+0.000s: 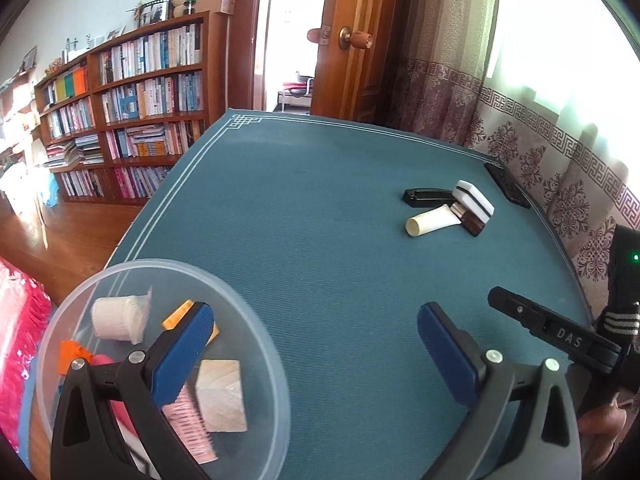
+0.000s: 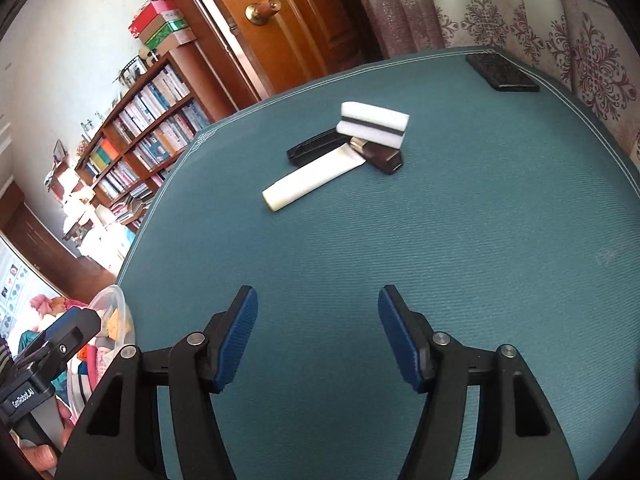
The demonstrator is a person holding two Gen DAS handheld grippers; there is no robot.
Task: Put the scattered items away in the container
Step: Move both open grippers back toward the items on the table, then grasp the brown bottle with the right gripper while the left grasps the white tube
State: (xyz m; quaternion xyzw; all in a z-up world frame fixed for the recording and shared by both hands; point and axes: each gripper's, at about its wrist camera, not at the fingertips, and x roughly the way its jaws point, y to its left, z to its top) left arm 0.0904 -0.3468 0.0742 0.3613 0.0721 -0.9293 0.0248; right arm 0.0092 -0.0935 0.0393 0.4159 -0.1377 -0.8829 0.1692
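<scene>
Both hand-held grippers stand with jaws spread wide and nothing between the blue pads. Left gripper point(image 1: 312, 344) hangs over the near left corner of the teal cloth-covered table point(image 1: 304, 208), its left finger point(image 1: 182, 354) above the clear round plastic container point(image 1: 260, 328). That container sits at the near left edge and holds a pale wooden block point(image 1: 222, 394), a white ribbed cup lying on its side point(image 1: 116, 318), a pink comb-like piece point(image 1: 190, 426) and orange pieces point(image 1: 70, 354).

Right gripper point(image 2: 318, 332) is above bare cloth near the middle of the near edge; the same container point(image 2: 116, 308) shows at its left.

Scattered items lie in one cluster toward the far right side of the table. White squeeze tube point(image 2: 314, 180): long axis diagonal, cap end toward the near left, flat crimped end toward the far right, tucked under its neighbours. White foam block with a dark middle band point(image 2: 374, 124) rests tilted on top of the pile. Dark brown rectangular case point(image 2: 382, 158) lies under the foam, touching the tube's crimped end. Slim black bar point(image 2: 314, 146) lies behind the tube, roughly parallel to it.

Apart from the cluster, a flat black textured rectangle point(image 2: 502, 72) lies at the far right edge, beside the patterned curtain point(image 2: 560, 32).
</scene>
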